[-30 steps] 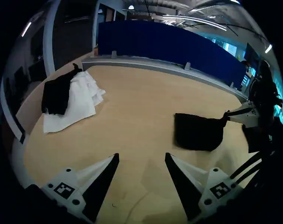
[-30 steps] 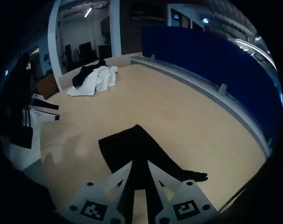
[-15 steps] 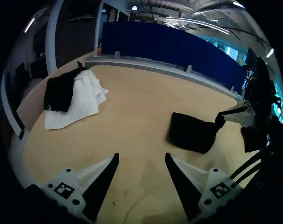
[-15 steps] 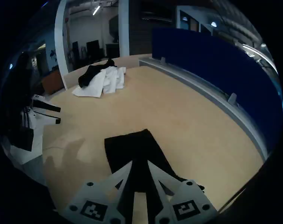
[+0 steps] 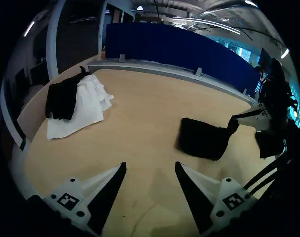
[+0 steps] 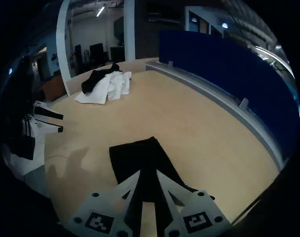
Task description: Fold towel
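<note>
A black towel lies folded on the light wooden table, right of centre in the left gripper view. My right gripper is shut on the near edge of the black towel, the cloth pinched between its fingers. In the left gripper view the right gripper shows at the towel's right end, a person in dark clothing holding it. My left gripper hovers open over bare table, well short of the towel. Far left in the right gripper view, the left gripper stands apart from the cloth.
A pile of white and black towels sits at the table's far left corner; this pile is at the back in the right gripper view. A blue partition runs along the table's far edge.
The right gripper pulled the black towel a little toward the table's middle, bunching it shorter. The left gripper stayed open and nearly still.
</note>
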